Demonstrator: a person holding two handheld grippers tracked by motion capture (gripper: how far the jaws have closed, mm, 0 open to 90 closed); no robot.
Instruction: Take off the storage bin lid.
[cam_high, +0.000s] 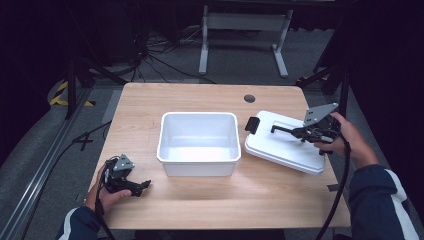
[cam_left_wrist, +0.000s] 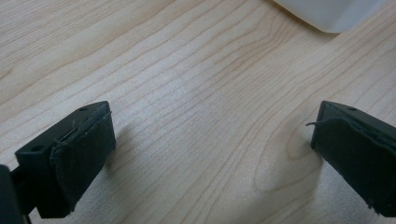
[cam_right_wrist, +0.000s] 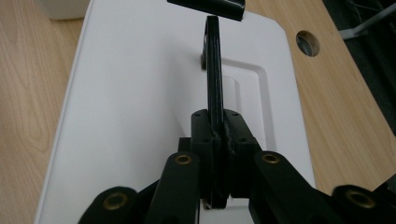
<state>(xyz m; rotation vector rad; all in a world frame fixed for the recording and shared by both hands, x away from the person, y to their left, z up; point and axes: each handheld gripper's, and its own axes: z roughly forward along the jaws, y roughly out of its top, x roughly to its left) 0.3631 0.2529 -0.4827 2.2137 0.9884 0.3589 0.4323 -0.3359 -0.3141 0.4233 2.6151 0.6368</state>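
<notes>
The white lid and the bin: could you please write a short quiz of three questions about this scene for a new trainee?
1. True or false: the right gripper is shut on the black handle of the white lid.
2. What lies between the open jaws of the left gripper?
A) the lid
B) bare wooden table
C) a cable
3. Is the white bin empty or filled?

Key: 1 true. 2 B: only the wooden table shows there. 3 Empty.

High view overlooks table (cam_high: 200, 200); both claw views close, sharing it.
</notes>
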